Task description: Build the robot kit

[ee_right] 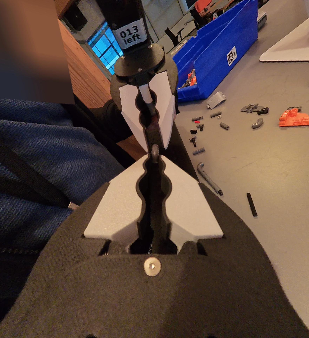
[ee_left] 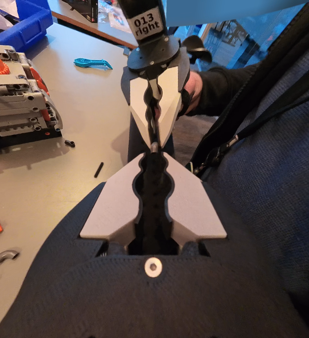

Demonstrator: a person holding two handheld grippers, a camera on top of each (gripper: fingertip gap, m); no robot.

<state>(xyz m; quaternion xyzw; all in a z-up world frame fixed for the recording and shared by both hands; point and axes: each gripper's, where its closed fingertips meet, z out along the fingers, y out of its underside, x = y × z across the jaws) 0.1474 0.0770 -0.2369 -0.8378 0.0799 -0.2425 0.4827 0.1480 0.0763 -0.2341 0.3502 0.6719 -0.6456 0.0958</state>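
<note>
A small grey tube piece (ee_left: 154,146) sits between the two grippers' tips, above the table's edge. The left gripper (ee_left: 153,152) and right gripper (ee_right: 154,155) meet nose to nose, each with jaws closed on an end of it. A gloved hand (ee_left: 192,95) holds the right gripper. Beside them lie a grey table (ee_right: 259,182) with a grey elbow (ee_right: 257,123), an orange panel (ee_right: 296,118) and a blue bin (ee_right: 214,54).

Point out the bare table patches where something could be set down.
Free: the stretch between the grey-and-orange brick model, the turquoise piece and the left gripper. Also beyond the black rod, below the orange plate. Crowded: the scattered small grey parts beside the blue bin.
</note>
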